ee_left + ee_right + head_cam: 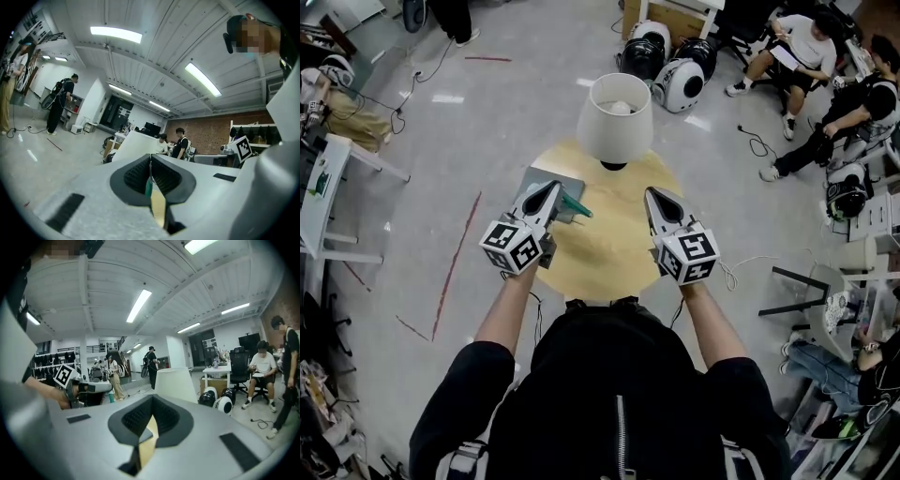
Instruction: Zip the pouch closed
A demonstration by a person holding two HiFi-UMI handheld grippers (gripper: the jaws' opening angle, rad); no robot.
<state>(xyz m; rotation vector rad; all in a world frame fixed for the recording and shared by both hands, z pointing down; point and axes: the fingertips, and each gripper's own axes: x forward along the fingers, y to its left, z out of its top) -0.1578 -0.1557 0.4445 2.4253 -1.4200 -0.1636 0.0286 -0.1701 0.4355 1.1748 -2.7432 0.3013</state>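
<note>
Clearly the left gripper (pixel 554 186) is clenched on a thin teal strip (pixel 148 187) of the grey pouch (pixel 570 187). The pouch is at the far-left edge of the round wooden table (pixel 600 253), partly under that gripper. The right gripper (pixel 652 193) hangs over the table's right edge, apart from the pouch, its jaws pressed together on nothing. A white lamp (pixel 614 108) stands at the far edge.

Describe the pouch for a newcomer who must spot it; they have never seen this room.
Find the round wooden table with the white lamp at its far edge. At the table's left edge is the pouch: flat, grey and square, the only thing there with a teal tab, which the left gripper pinches.
</note>
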